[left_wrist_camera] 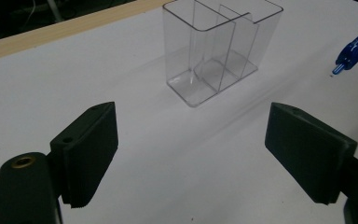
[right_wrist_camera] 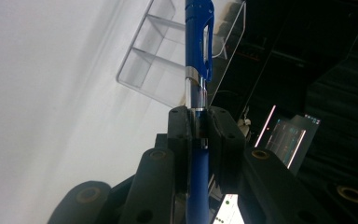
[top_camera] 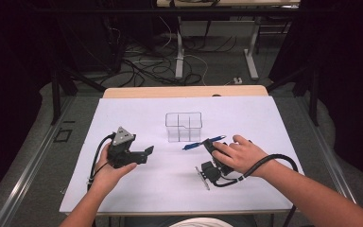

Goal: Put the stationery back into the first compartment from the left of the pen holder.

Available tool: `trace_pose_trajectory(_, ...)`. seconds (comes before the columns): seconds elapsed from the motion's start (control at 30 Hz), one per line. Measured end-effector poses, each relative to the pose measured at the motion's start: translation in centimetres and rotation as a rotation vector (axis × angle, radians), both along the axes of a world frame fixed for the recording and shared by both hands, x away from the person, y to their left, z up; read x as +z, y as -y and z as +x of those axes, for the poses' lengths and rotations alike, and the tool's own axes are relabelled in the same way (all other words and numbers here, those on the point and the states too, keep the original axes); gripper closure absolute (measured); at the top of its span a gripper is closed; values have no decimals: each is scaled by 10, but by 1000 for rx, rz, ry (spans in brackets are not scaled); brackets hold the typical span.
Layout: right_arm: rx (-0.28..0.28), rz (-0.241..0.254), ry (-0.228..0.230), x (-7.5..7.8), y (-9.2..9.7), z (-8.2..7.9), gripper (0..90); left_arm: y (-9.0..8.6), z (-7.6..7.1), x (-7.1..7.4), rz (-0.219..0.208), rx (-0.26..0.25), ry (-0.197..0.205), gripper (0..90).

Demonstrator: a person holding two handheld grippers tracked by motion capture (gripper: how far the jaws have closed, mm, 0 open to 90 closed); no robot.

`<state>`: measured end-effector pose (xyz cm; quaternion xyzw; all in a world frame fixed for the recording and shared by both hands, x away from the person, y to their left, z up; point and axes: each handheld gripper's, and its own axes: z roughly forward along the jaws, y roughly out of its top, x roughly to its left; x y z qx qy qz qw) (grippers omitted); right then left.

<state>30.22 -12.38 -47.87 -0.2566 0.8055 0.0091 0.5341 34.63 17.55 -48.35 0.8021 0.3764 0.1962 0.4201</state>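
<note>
A clear plastic organizer (top_camera: 184,126) with several compartments stands upright in the middle of the white table (top_camera: 123,118); it is empty. My right gripper (right_wrist_camera: 198,123) is shut on a blue pen (right_wrist_camera: 198,51), held just in front and to the right of the organizer (right_wrist_camera: 168,70). In the high view the pen (top_camera: 201,143) lies nearly level above the table, tip pointing left, with the right gripper (top_camera: 211,144) under the person's hand. My left gripper (top_camera: 147,152) rests at the left, open and empty, facing the organizer (left_wrist_camera: 219,49); the pen tip (left_wrist_camera: 354,49) shows at far right.
A wooden strip (top_camera: 184,91) runs along the table's far edge. Beyond it are table legs and cables (top_camera: 170,61) on the floor. Black frame posts (top_camera: 56,90) stand at both sides.
</note>
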Motion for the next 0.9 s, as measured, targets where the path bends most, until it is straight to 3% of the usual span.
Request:
trace_pose_trajectory(0.1,14,-7,-7,1,-4,-1,799,10,0,4,23,-43,0,201)
trace_pose_trajectory(0.27,32,-15,-1,0,-9,-3,800,29,-1,10,48,-116,40,259)
trace_pose_trajectory(0.47,41,-5,-6,2,-10,-5,800,48,-3,19,135,-211,70,332)
trace_pose_trajectory(0.7,56,-18,-3,1,-13,-6,800,70,-4,25,245,-293,75,357)
trace_pose_trajectory(0.8,72,-35,4,2,-15,-6,800,78,-5,25,262,-309,71,364)
trace_pose_trajectory(0.9,74,-18,0,1,-16,-6,800,84,-5,26,279,-336,61,401)
